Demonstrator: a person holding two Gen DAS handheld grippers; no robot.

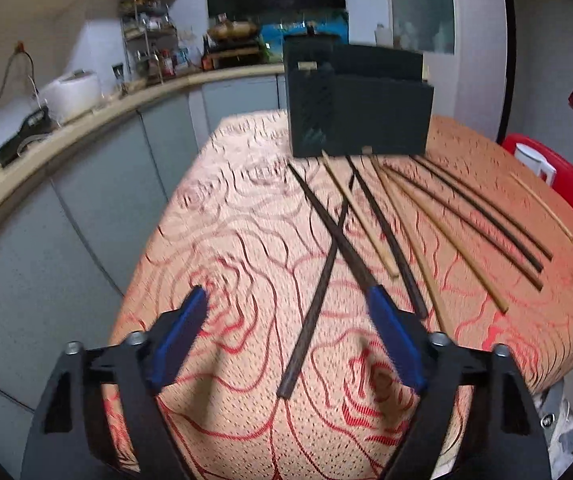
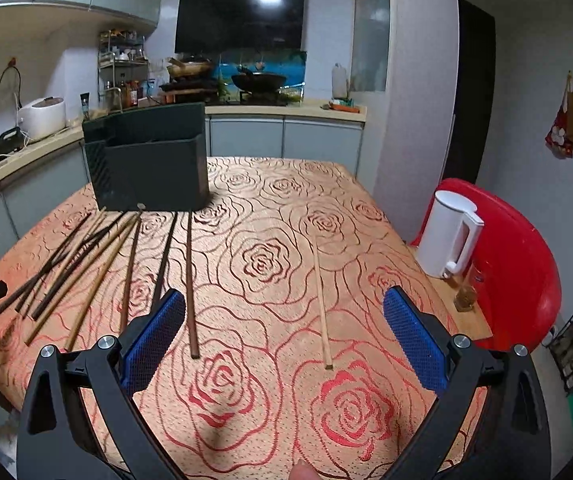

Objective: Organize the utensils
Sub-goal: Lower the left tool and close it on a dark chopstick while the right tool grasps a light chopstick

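Observation:
Several dark and light wooden chopsticks lie on the rose-patterned tablecloth in front of a black utensil holder. In the left wrist view my left gripper is open and empty, its blue pads either side of two crossed dark chopsticks. In the right wrist view my right gripper is open and empty above the table, between a dark chopstick and a lone light chopstick. The holder stands at the far left there, with the other chopsticks fanned in front of it.
A white electric kettle stands at the table's right edge beside a red chair. A kitchen counter with a stove, wok and rice cooker runs behind and to the left of the table.

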